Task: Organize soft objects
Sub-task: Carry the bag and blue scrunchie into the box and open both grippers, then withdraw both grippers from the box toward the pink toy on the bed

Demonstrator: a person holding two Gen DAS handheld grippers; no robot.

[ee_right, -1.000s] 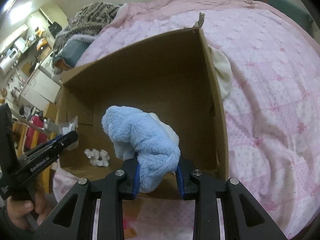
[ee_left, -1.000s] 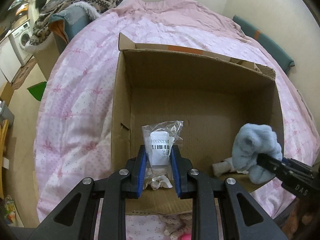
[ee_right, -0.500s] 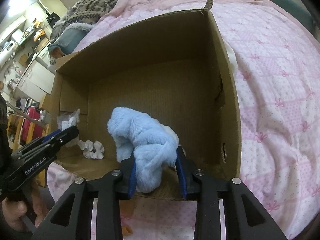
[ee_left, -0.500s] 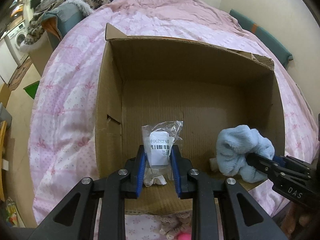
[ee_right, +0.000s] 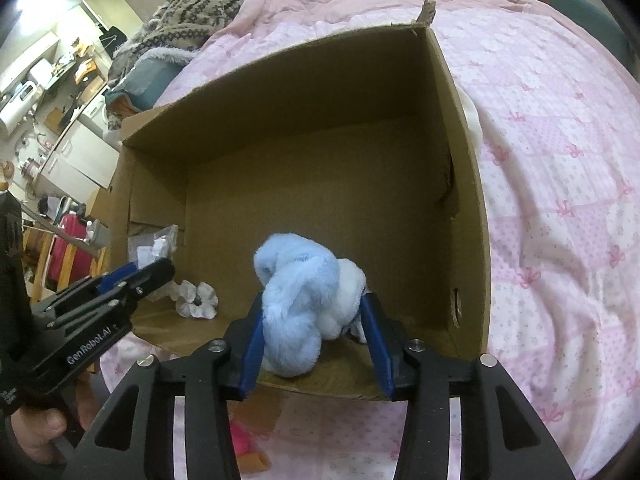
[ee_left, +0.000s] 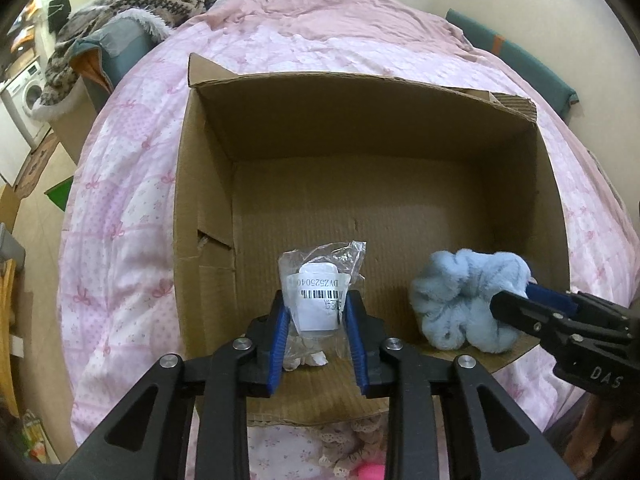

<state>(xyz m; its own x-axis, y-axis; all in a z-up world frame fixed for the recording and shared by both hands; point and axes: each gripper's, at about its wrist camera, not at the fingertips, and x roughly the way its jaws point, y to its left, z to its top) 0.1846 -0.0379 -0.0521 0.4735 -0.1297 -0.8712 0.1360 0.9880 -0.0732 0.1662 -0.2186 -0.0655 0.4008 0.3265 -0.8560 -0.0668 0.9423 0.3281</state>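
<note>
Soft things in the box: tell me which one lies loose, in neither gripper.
The small white fabric flower on the box floor; the bagged item and blue plush sit between gripper fingers.

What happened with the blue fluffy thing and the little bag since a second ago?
Both claws went down into the cardboard box. The right claw opened, so the blue fluffy scrunchie now rests loose on the box floor. The left claw also looks a bit wider around the plastic bag. The white flower piece and the box stayed put.
</note>
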